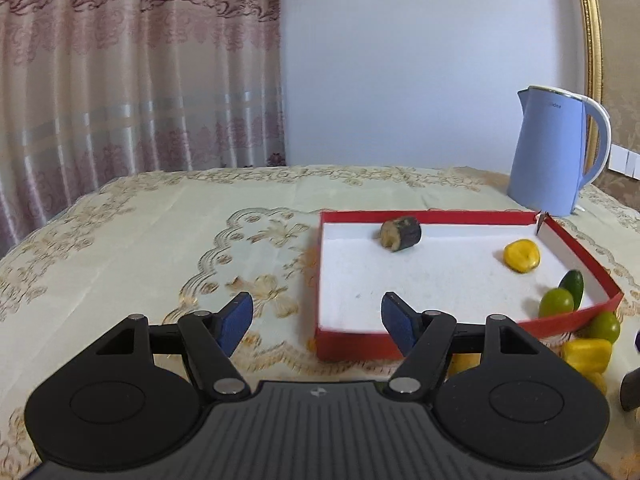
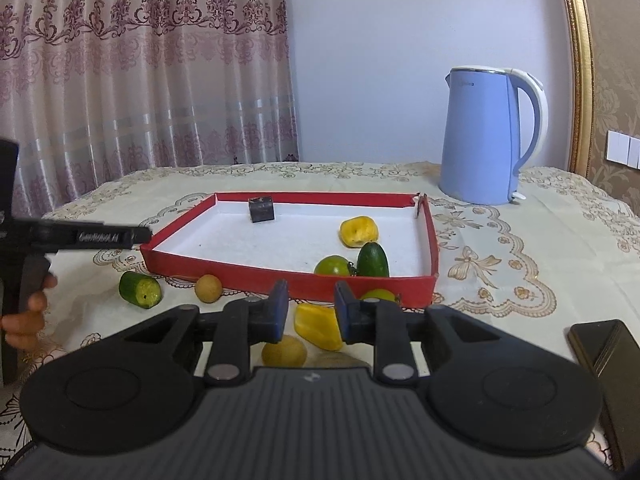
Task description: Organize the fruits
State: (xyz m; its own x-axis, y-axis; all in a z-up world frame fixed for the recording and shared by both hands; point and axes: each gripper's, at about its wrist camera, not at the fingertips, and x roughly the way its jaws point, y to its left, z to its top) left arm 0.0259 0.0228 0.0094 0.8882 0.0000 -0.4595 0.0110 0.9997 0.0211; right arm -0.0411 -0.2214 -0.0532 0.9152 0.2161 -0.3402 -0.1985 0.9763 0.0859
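So the desk [image 2: 520,240] has a cream tablecloth with gold floral embroidery, pink patterned curtains [image 2: 140,80] behind it on the left, and a plain pale wall to the right. A blue kettle [image 2: 480,140] stands at the back right corner, and a dark phone [image 2: 608,356] lies near the right edge.

The red tray [image 2: 280,280] with a white floor holds a dark cut chunk [image 2: 262,210], a yellow piece [image 2: 359,232], a green tomato [image 2: 336,266] and a cucumber end [image 2: 373,260].

The left gripper [image 1: 316,322] is wide open and empty over the tray's near left corner. The right gripper [image 2: 311,316] is partly open around a yellow pepper piece [image 2: 316,326] on the cloth, though I can't tell if it's touching. A cucumber half [image 2: 140,290] and small round fruit [image 2: 208,288] lie just in front of the tray.
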